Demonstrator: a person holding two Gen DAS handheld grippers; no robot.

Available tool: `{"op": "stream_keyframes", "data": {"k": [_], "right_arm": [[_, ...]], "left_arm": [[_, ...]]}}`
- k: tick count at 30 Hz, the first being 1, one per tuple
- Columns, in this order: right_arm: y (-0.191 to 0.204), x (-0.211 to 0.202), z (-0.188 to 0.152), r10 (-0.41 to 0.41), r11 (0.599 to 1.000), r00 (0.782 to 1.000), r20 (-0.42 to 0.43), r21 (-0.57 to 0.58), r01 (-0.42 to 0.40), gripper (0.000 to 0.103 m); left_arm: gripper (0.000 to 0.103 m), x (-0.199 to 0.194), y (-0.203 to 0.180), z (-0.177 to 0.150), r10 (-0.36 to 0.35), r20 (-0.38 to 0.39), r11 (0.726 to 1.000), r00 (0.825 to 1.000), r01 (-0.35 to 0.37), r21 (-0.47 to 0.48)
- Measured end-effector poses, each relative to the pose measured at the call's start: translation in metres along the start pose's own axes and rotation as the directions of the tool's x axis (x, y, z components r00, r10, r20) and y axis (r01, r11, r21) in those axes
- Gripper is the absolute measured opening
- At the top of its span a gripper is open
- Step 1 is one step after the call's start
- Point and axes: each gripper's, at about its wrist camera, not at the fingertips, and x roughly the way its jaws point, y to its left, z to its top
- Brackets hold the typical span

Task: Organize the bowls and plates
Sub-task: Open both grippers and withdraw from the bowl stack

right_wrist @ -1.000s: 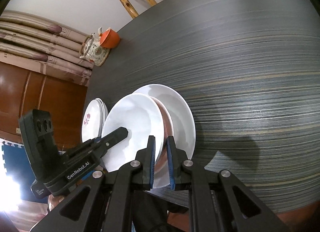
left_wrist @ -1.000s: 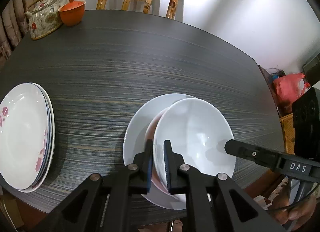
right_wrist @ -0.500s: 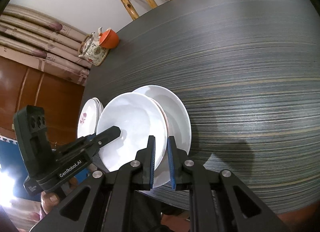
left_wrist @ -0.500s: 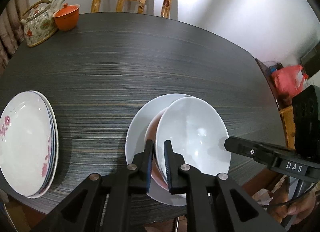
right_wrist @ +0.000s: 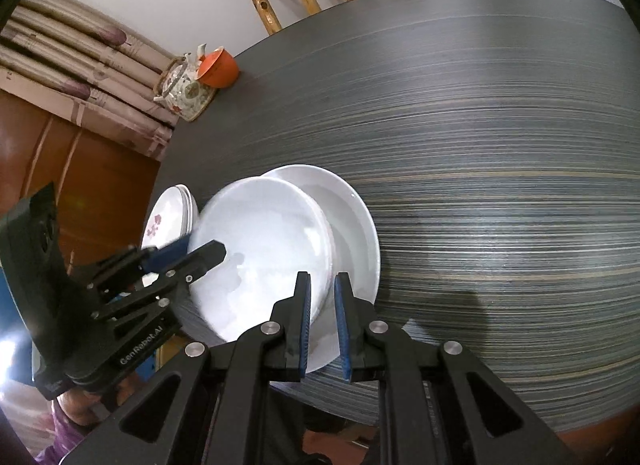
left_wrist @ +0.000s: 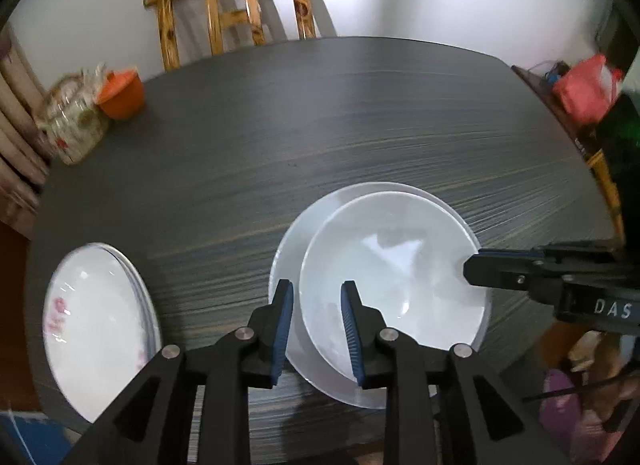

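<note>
A white bowl (left_wrist: 394,285) (right_wrist: 264,249) lies on a larger white plate (left_wrist: 288,261) (right_wrist: 356,225) near the table's front edge. My left gripper (left_wrist: 316,321) is open, its jaws either side of the bowl's left rim without pinching it. My right gripper (right_wrist: 321,305) has its jaws close around the bowl's right rim, and looks shut on it. A stack of white plates with pink flowers (left_wrist: 96,325) (right_wrist: 168,217) lies to the left.
The dark wood-grain table (left_wrist: 320,125) carries a flowered teapot (left_wrist: 72,125) (right_wrist: 182,87) and an orange cup (left_wrist: 122,91) (right_wrist: 218,65) at the far left. A wooden chair (left_wrist: 236,13) stands behind it. A red bag (left_wrist: 584,85) is off the right edge.
My left gripper has opened and let go of the bowl's left rim. The bowl has settled lower onto the plate, hiding the pinkish layer under it. The left camera pulled back and up.
</note>
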Motion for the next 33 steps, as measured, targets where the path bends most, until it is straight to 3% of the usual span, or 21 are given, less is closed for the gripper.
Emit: {"op": "stream_keyframes", "data": {"k": [3,6,10,12,16,20,23,25,27,33], "right_arm": [[-0.001,0.001,0.000,0.006,1.000,1.000,0.000,0.007,-0.006,0.014],[0.000,-0.003,-0.001,0.005,1.000,1.000,0.019,-0.002,-0.005,0.014],[0.005,-0.014,-0.008,0.006,0.999,0.996,0.085,-0.037,-0.002,0.014],[0.014,-0.022,-0.016,-0.035,0.995,0.988,0.153,-0.091,0.050,0.014],[0.034,-0.032,-0.039,-0.121,0.965,0.949,0.292,-0.191,0.182,0.016],[0.048,-0.041,-0.062,-0.140,0.942,0.899,0.415,-0.223,0.249,0.036],[0.052,-0.046,-0.072,-0.126,0.949,0.873,0.471,-0.199,0.244,0.053],[0.045,-0.051,-0.075,-0.085,0.969,0.864,0.497,-0.160,0.187,0.056],[0.039,-0.051,-0.073,-0.072,0.979,0.870,0.488,-0.131,0.155,0.064],[0.033,-0.048,-0.071,-0.110,0.973,0.892,0.438,-0.134,0.185,0.064]], "left_arm": [[0.025,-0.001,0.009,-0.001,-0.027,0.011,0.999,1.000,0.028,-0.042],[0.025,-0.010,0.016,-0.004,-0.059,0.096,0.994,0.994,0.067,-0.084],[0.025,-0.021,0.024,-0.016,-0.024,0.190,0.991,0.982,0.048,-0.123],[0.025,-0.027,0.027,-0.025,0.006,0.227,0.990,0.974,0.026,-0.138],[0.026,-0.036,0.028,-0.043,0.093,0.258,0.985,0.962,-0.051,-0.165],[0.030,-0.042,0.024,-0.063,0.161,0.250,0.978,0.955,-0.120,-0.171],[0.031,-0.044,0.024,-0.076,0.187,0.249,0.975,0.950,-0.148,-0.168],[0.031,-0.043,0.024,-0.084,0.188,0.240,0.974,0.952,-0.150,-0.170],[0.031,-0.041,0.023,-0.088,0.183,0.226,0.975,0.957,-0.147,-0.164],[0.032,-0.033,0.022,-0.090,0.195,0.194,0.974,0.962,-0.167,-0.152]]}}
